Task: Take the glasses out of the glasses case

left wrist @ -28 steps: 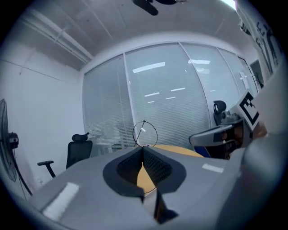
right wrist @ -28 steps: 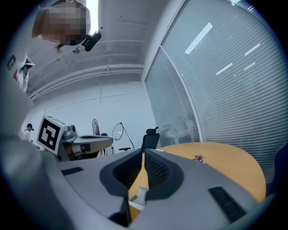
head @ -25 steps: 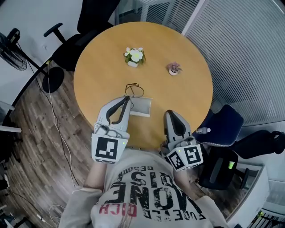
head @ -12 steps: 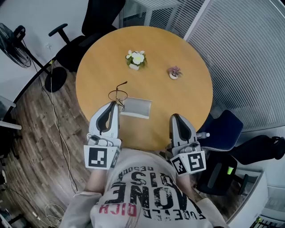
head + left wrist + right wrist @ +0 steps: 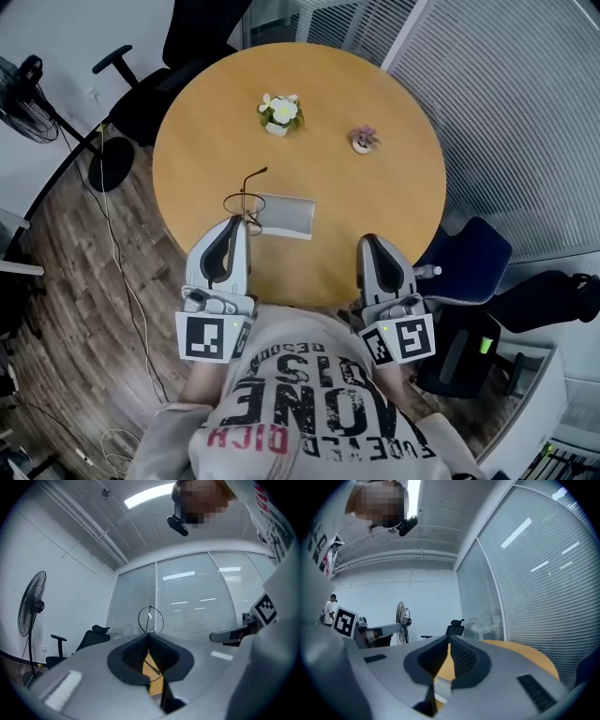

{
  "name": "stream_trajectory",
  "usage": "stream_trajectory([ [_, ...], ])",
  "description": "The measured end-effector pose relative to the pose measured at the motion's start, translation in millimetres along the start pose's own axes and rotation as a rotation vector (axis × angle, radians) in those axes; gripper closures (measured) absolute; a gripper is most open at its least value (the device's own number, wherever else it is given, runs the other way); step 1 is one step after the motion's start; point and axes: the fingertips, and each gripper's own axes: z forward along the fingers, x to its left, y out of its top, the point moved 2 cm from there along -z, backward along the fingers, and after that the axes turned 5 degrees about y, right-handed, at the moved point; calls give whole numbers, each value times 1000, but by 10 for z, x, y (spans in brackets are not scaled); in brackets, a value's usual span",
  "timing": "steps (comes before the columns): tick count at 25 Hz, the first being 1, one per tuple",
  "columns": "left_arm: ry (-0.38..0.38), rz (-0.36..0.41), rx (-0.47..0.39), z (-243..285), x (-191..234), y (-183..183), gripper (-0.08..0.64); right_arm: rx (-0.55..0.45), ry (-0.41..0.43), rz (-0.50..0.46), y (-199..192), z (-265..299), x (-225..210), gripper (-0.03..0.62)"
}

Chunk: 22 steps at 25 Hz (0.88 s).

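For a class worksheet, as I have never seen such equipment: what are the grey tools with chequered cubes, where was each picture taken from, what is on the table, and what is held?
No robot: a person holds a two-jaw gripper in each hand. The head view comes from a camera on the person's head, looking down. Each gripper view comes from a camera riding on that gripper, looking along its jaws. On the wooden table stand a pale glasses case, a pot of white flowers and a smaller pinkish plant. The left gripper is shut on thin wire glasses, held near the case's left end; its own view shows a round lens beyond the jaws. The right gripper is shut and empty.
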Motion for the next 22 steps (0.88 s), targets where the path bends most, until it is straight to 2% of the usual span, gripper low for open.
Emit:
stream_trajectory([
  [6,-46,-1,15,17,24,-103,541,42,-21,-17,-111,53,84,566],
  [11,-83,-14,70,52,82,-154,541,61,-29,-6,-119,191,218,566],
  [16,-117,-2,58,128,201,-76,541,68,-40,6,-105,317,354,566],
  [22,-142,-16,84,173,302,-117,541,80,-54,9,-136,408,446,566],
])
